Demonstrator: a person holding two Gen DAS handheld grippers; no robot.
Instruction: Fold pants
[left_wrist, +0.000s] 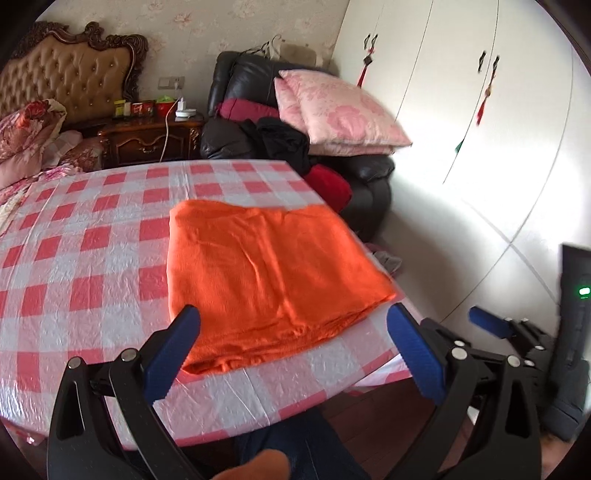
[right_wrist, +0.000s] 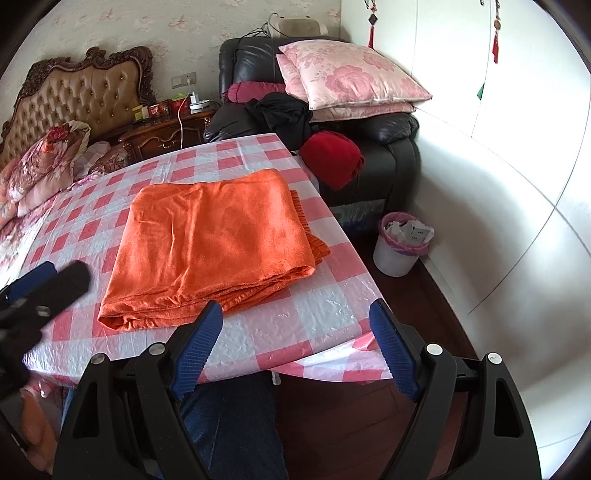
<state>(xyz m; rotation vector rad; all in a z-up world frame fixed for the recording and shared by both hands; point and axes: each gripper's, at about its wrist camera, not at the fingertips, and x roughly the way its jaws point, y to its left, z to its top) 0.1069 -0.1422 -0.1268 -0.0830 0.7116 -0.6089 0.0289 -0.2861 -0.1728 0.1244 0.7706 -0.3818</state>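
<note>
Holding white papers, bin (right_wrist: 395, 254) stands near table (right_wrist: 317, 317) (folded pants (right_wrist: 210, 243)); each hand-held gripper released.

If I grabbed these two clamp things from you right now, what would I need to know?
Left gripper: open, empty, near the table edge.
Right gripper: open, empty, beside it.
Orange pants: lying on the checked tablecloth, folded into a flat rectangle, layers stacked.
Done: the folding looks finished.
Left: perhaps tuck in the layer poking out on the right.
</note>
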